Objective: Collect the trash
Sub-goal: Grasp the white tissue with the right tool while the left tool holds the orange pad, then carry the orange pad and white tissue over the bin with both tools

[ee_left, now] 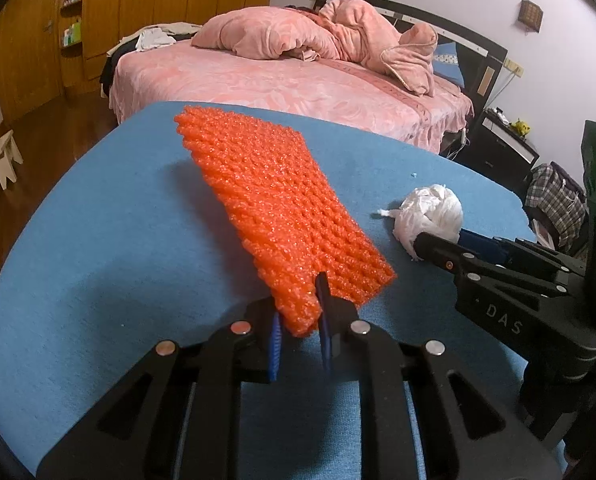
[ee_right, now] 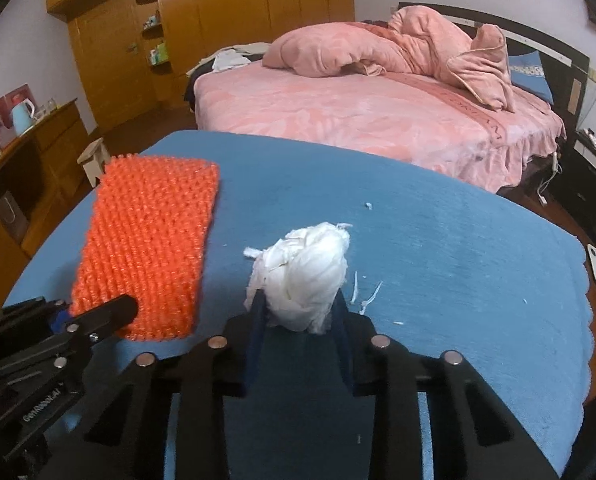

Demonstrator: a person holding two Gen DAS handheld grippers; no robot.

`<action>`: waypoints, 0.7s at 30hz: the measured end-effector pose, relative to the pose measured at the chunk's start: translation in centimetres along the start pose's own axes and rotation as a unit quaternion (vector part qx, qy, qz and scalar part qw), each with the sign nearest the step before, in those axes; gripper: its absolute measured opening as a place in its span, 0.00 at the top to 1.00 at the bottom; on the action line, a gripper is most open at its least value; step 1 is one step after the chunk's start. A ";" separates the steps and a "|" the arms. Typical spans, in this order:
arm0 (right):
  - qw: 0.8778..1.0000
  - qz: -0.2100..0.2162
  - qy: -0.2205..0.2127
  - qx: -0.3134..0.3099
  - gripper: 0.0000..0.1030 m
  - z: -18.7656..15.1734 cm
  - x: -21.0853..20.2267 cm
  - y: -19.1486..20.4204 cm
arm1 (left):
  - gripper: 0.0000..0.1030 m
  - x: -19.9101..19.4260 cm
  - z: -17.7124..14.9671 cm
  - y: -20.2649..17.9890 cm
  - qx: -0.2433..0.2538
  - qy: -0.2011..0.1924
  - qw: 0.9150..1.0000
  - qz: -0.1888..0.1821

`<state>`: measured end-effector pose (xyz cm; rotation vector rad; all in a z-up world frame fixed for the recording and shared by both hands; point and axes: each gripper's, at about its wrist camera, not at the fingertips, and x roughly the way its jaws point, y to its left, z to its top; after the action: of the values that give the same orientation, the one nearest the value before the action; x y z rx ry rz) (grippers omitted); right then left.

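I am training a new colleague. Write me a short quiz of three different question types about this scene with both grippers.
1. True or false: the left gripper is pinching a corner of the orange foam net.
2. What lies between the right gripper's fingers? A) white paper ball B) blue kettle C) pink pillow
3. Fill in: both trash items are over the ____ cloth.

Key: 1 true; 2 A, the white paper ball; 3 blue.
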<state>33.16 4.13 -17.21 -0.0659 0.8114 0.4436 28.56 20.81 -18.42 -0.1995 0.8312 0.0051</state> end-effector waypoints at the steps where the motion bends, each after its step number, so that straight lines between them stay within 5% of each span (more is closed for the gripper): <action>1: 1.000 0.001 -0.001 0.004 0.71 -0.1 -0.1 0.0 | 0.85 0.0 0.0 0.0 -0.001 0.000 1.000 -0.001; 21: 0.999 0.003 -0.012 0.052 0.71 -1.9 -3.4 -1.7 | 0.86 0.0 -0.2 -0.1 -0.001 0.001 1.000 -0.002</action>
<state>30.52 0.97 -16.25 0.0372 0.8101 0.4064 28.46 20.67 -18.53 -0.2032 0.8327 0.0018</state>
